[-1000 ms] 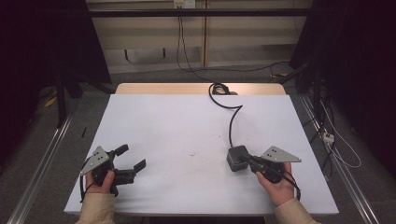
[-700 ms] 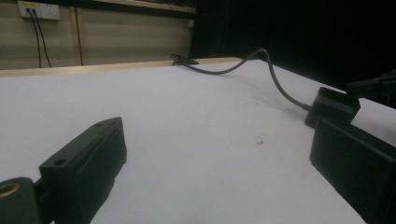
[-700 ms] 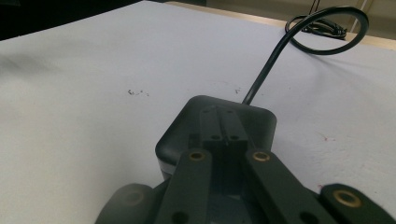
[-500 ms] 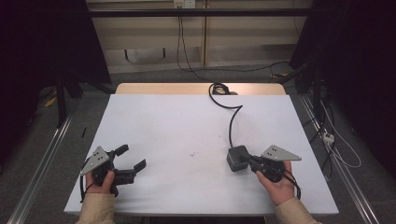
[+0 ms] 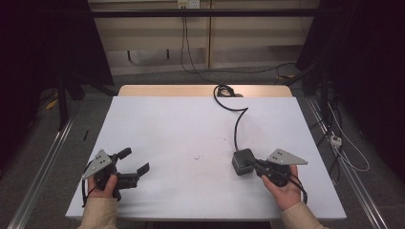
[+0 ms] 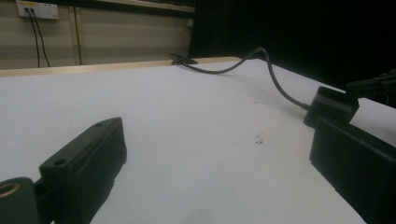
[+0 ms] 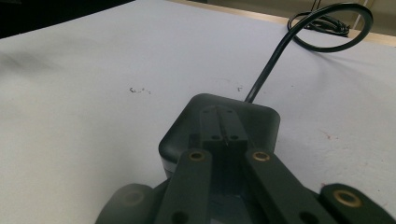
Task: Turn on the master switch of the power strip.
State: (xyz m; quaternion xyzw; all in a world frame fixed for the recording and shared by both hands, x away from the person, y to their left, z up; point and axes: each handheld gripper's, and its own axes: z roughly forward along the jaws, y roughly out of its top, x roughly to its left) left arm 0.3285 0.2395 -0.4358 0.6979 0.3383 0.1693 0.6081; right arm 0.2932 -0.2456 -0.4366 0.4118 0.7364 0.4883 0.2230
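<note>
— Nothing has shifted since a second ago: both hands sit where they were, and the dark power block (image 5: 243,162) lies on the same spot of the white counter (image 5: 191,124), right of the middle and toward the near edge.

— So the work is at a pause?

— That is my reading. The right hand-held gripper (image 5: 253,163) has its jaws pressed together, tips laid over the top of the block; in the right gripper view the two pads meet above its lid (image 7: 223,126) with nothing between them. It touches or hovers just over the block, I cannot say which, but it holds nothing.

— And the cord?

— The black cord (image 5: 237,119) runs from the block's far side, bends across the counter and ends in a coil at the far edge.

— The other hand?

— The left hand-held gripper (image 5: 133,162) rests low near the front left corner, jaws spread wide and empty, pointing across toward the block, well apart from it. Both forearms come in level, wrists close to the surface.

— Next?

— Probably the right jaws must open before any grasp of the block.
</note>
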